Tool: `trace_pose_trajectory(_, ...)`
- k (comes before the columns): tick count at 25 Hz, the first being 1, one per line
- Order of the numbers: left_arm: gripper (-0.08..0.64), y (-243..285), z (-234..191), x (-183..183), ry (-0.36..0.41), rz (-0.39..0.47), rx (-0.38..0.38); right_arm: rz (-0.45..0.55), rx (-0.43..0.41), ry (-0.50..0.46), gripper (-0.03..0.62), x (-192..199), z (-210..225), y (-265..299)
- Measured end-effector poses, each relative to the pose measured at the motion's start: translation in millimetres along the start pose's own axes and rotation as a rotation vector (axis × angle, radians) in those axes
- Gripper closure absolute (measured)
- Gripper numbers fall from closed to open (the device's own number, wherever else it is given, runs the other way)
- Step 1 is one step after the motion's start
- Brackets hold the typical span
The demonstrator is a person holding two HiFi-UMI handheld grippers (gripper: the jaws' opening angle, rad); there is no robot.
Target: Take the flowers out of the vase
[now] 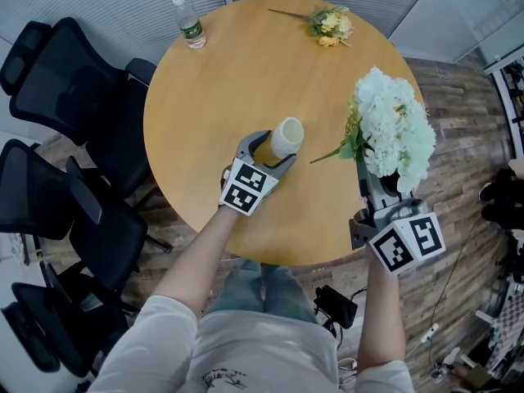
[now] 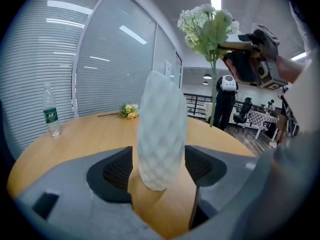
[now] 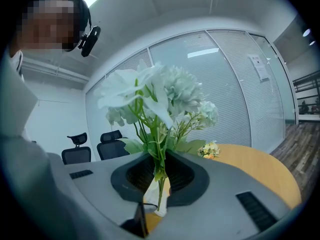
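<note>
A round desk [image 1: 213, 121] with a light wooden top carries three things, well apart from one another. A clear water bottle [image 1: 189, 23] with a green label stands upright near the far left edge. A small bunch of yellow flowers [image 1: 330, 25] lies on its side near the far edge. A white vase [image 1: 286, 137] stands upright towards the near side.

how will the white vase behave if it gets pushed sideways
Probably tippy: the vase is tall, narrow, upright on a small base. With the flowers out it is likely light. The left gripper clamped round it should steady it.
</note>
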State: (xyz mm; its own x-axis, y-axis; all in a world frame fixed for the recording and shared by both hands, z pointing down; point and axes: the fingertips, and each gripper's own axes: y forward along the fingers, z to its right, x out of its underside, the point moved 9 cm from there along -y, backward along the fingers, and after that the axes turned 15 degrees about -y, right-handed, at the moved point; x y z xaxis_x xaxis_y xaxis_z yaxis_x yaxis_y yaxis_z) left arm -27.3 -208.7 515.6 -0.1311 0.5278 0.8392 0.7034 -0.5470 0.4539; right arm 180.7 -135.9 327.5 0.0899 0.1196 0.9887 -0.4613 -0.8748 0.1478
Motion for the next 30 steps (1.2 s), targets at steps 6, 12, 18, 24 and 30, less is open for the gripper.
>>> trace_pose_trajectory(6,0.236,-11.3,0.3,-9.7,-0.009,0.019,-0.003,-0.014,-0.005,0.005,0.545,0.0,-1.8,-2.5)
trace_pose_trajectory(12,0.238,-30.7,10.8,-9.5,0.006,0.025,-0.008,-0.005,-0.019,0.002,0.545,6.0,-14.2,-15.2)
trace_pose_trajectory(18,0.254,-55.3,22.5,-16.1,0.015,0.047,-0.001,-0.002,-0.023,-0.003,0.545,6.9,-23.3,-30.7)
trace_pose_trajectory(24,0.309,-79.4,35.9,-24.1,-0.008,0.068,-0.008,-0.008,-0.028,-0.01,0.545,6.0,-27.5,-47.6)
trace_pose_trajectory(30,0.385,-110.9,51.2,-32.5,-0.049,0.103,-0.022,-0.01,-0.048,-0.02,0.545,0.5,-38.3,-62.3)
